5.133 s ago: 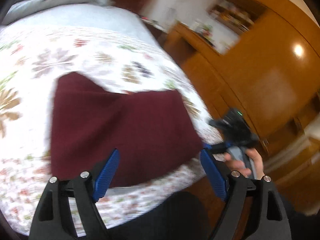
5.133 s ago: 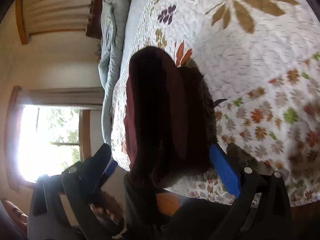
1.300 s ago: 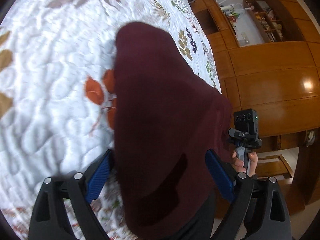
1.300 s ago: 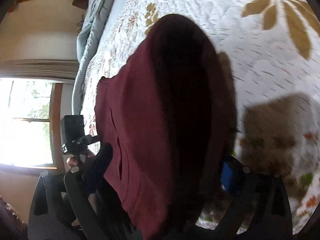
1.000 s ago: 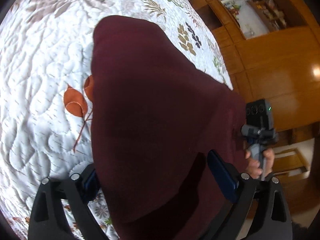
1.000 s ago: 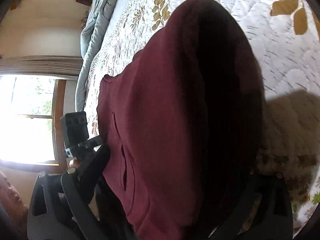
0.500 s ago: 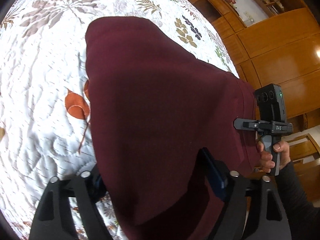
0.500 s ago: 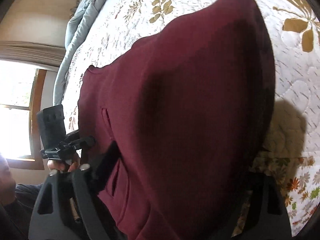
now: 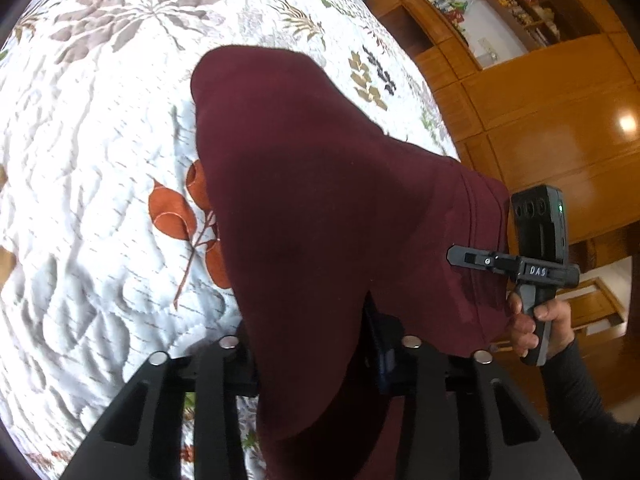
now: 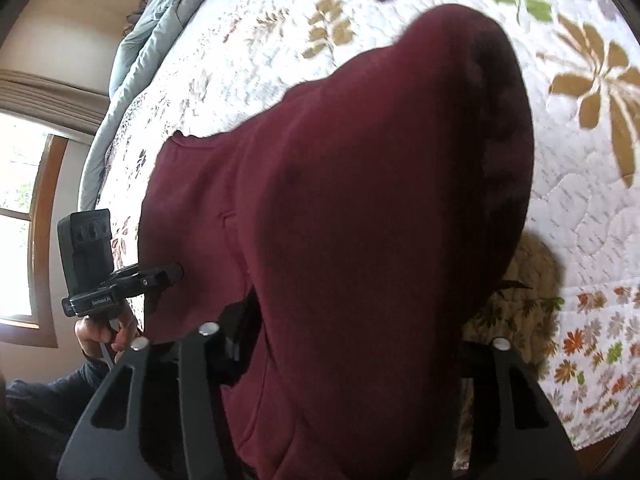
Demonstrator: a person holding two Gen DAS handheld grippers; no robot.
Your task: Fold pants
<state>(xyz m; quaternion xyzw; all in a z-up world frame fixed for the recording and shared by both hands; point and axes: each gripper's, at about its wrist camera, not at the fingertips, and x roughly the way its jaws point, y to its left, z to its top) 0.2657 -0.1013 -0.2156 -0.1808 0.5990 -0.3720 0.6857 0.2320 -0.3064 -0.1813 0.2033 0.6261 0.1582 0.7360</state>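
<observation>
Left view only: wooden cabinets [image 9: 552, 120].
Right view only: window [image 10: 16, 208], grey blanket [image 10: 132, 52].
Pants [image 9: 320, 208]: draped on the quilt [image 9: 100, 160], near edge between both claws.
Left claw [image 9: 312, 340]: closing on pants.
Right claw [image 10: 352, 344]: closing on pants, angled downward.

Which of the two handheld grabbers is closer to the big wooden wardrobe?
Right. The right gripper sits at the edge of the pants on the wardrobe side; the left gripper is at the opposite edge, toward the window. Both are closing on the pants.
</observation>
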